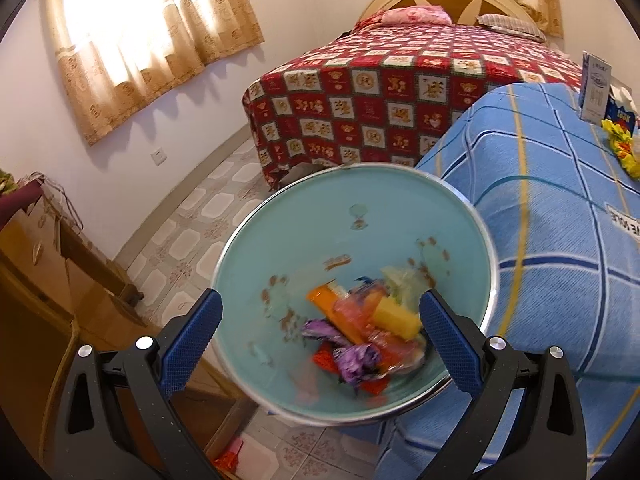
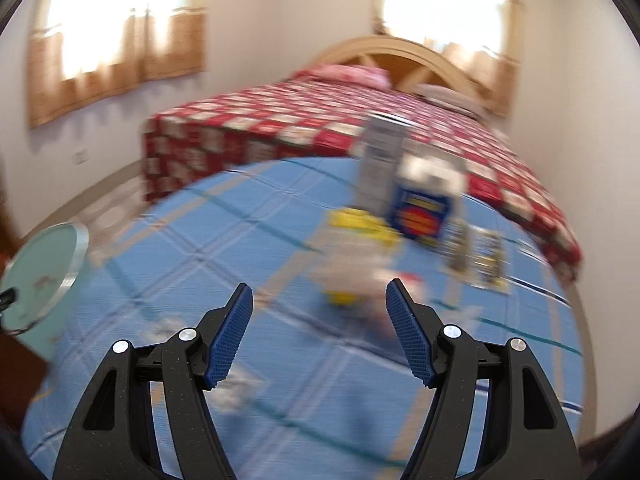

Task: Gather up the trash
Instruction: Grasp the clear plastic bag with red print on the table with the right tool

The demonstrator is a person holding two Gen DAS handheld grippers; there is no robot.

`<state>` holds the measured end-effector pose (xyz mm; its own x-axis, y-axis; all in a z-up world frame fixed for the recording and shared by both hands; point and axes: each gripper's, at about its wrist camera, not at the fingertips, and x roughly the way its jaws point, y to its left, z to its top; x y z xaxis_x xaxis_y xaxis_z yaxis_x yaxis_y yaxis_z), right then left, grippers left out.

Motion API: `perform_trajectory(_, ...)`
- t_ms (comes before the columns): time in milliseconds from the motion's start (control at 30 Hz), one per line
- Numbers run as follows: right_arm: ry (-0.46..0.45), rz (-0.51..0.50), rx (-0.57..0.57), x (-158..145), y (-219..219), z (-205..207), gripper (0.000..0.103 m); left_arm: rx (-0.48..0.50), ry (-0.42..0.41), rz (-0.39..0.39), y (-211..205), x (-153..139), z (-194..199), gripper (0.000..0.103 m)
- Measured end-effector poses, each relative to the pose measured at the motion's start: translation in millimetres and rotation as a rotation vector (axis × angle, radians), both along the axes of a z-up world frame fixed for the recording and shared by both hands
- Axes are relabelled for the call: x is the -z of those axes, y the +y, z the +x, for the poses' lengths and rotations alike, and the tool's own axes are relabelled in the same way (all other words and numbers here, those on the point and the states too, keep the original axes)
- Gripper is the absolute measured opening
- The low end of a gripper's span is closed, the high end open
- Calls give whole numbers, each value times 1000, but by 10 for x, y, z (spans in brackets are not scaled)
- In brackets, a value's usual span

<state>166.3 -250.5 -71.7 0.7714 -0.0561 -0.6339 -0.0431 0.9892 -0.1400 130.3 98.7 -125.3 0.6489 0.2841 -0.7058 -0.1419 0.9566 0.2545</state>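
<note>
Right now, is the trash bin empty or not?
Not empty: the trash bin has colourful wrappers piled at its bottom, well below the rim.

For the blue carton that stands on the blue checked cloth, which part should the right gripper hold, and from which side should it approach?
Probably the upper body of the blue carton, from the near side facing the right gripper, its open jaws across the two vertical side walls. The carton stands upright, so those flat walls suit the pads. A grey box stands close behind and yellow trash lies beside it, so the front looks freer. The picture is blurred.
</note>
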Motion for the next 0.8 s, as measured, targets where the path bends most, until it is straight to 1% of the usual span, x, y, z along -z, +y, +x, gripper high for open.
perform_trajectory(133, 46, -7, 29, 123, -195, 149, 69, -3, 5, -4, -99, 40, 135, 97)
perform_trajectory(233, 84, 22, 30, 220, -327, 249, 68, -8, 15, -15, -130, 64, 232, 97)
perform_trajectory(300, 113, 71, 17, 265, -459, 272, 54, -3, 20, -21, -173, 64, 286, 97)
perform_trajectory(333, 133, 94, 4, 289, -527, 297, 35, 2, 20, -24, -209, 55, 310, 97)
perform_trajectory(433, 129, 112, -12, 268, -576, 255, 25, 35, 17, -34, -373, 8, 364, 97)
perform_trajectory(500, 116, 125, -13, 226, -604, 190, 23, 57, 15, -37, -480, -26, 390, 97)
perform_trajectory(600, 69, 138, 12, 108, -736, 42, 23, 118, 4, -57, -775, -128, 438, 97)
perform_trajectory(667, 37, 119, 71, 24, -905, -56, 23, 157, -2, -58, -984, -186, 472, 97)
perform_trajectory(700, 34, 114, 83, 12, -899, -59, 23, 180, -3, -59, -1115, -215, 498, 97)
perform_trajectory(767, 27, 79, 157, 5, -1085, -90, 23, 215, -4, -58, -1346, -250, 553, 97)
perform_trajectory(800, 27, 76, 169, 2, -1111, -71, 23, 231, -3, -57, -1444, -260, 578, 97)
